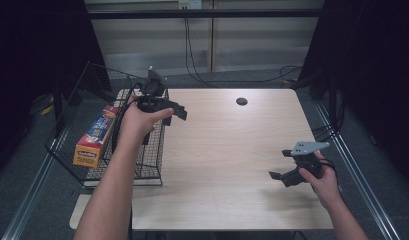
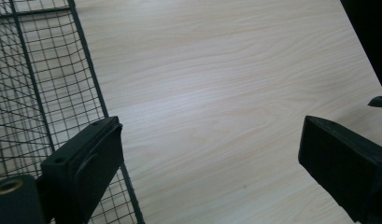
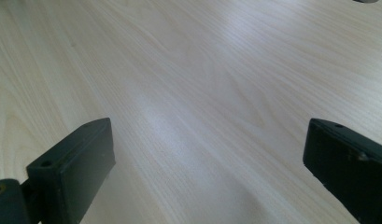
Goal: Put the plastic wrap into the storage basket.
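Observation:
My left gripper [image 1: 181,112] hovers over the table's left side, just right of the black wire basket [image 1: 147,165], held by a hand coming from the bottom left. Its jaws stand wide apart with only bare wood between them [image 2: 212,140]. A long orange and blue box [image 1: 96,135] lies inside the basket. My right gripper [image 1: 278,176] rests low near the table's right front, jaws spread and pointing left, with nothing between them [image 3: 207,154].
The light wooden table [image 1: 227,150] has a dark round hole [image 1: 241,101] near its far edge. The basket overhangs the table's left edge. Cables run along the floor behind the table, and dark panels stand at both sides.

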`<state>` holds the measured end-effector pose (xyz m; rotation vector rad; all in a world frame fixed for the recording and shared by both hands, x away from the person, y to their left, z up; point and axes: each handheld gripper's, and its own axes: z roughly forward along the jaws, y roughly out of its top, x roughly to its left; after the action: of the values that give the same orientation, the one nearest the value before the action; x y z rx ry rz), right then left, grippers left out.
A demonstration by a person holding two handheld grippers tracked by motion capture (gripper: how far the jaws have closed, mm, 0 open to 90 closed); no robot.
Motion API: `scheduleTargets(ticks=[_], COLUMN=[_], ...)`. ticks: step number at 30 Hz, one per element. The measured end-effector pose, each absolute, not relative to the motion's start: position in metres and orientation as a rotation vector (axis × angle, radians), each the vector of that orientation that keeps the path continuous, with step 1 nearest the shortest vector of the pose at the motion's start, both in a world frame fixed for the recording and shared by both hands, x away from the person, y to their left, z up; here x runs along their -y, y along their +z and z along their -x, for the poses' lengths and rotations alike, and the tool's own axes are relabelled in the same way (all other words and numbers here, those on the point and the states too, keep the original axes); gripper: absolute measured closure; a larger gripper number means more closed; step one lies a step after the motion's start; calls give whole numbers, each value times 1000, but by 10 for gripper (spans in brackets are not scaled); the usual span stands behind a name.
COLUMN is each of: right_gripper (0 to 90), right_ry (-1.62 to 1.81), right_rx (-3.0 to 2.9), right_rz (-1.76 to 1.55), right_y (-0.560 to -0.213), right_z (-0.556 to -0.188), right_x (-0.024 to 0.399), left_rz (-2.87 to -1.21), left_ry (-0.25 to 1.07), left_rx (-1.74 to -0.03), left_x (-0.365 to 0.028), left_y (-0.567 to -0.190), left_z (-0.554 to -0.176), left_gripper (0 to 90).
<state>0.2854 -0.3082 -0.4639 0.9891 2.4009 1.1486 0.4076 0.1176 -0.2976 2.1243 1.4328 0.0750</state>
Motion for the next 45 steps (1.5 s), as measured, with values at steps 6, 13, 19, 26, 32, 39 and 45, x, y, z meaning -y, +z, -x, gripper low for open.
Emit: scheduleTargets(ticks=[6, 13, 19, 26, 32, 39, 45], right_gripper=[18, 18, 18, 18, 18, 18, 18], right_ry=[1151, 1150, 1148, 1148, 1145, 1143, 1141], right_rx=[-2398, -2396, -2396, -2395, -2401, -2407, -2410], right_rz=[-992, -991, -992, -997, -995, -986, -986], right_y=[-464, -464, -464, -463, -463, -464, -465], right_z=[-285, -285, -285, -285, -285, -285, -285], right_x=[308, 308, 309, 309, 308, 308, 307], left_rz=[-2144, -2168, -2184, -2186, -2207, -2204, -2206], left_ry=[59, 42, 32, 25, 23, 5, -11], left_rx=[-1405, -1352, -1309, -1279, -1249, -1224, -1198], left_x=[-107, -92, -79, -70, -61, -52, -47], left_y=[-307, -322, -329, -340, -351, -366, -379], left_z=[-405, -402, -399, -394, -389, -383, -376], left_gripper=[60, 59, 57, 57, 58, 57, 60])
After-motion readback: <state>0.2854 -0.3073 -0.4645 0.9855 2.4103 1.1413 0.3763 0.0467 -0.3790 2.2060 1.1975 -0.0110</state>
